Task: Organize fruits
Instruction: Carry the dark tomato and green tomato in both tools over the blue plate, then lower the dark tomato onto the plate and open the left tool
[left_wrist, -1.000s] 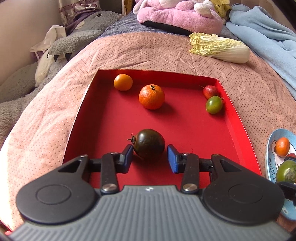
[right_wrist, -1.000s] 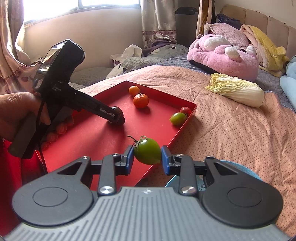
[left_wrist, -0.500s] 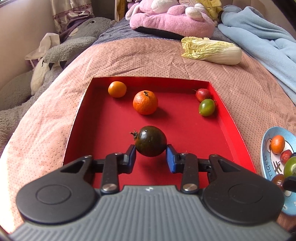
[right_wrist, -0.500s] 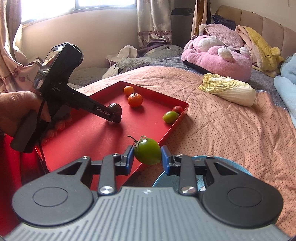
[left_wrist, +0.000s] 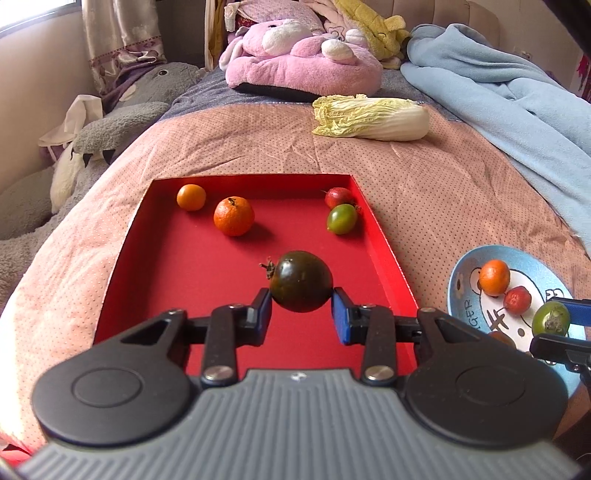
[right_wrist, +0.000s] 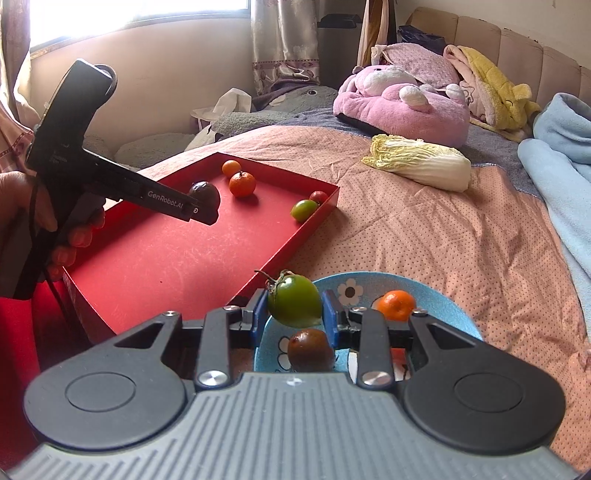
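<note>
While your left gripper (left_wrist: 301, 315) clamps the dark round tomato (left_wrist: 301, 280) above the shallow red tray (left_wrist: 384, 243), two orange citrus and two small tomatoes lie beyond it. Your right gripper (right_wrist: 293, 315) pinches a green tomato (right_wrist: 294, 301) over the blue cartoon plate (right_wrist: 454, 317) on the pink bedspread (right_wrist: 424, 236).

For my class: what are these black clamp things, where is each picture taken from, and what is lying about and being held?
No robot here: a person holds a two-finger clamp in each hand, each carrying a forward-looking camera. The left view shows the left gripper shut on a dark tomato above a red tray on a bed. The right view shows the right gripper shut on a green tomato over a blue plate already holding small fruits. More fruits lie in the tray. A cabbage lies farther back on the bed.
</note>
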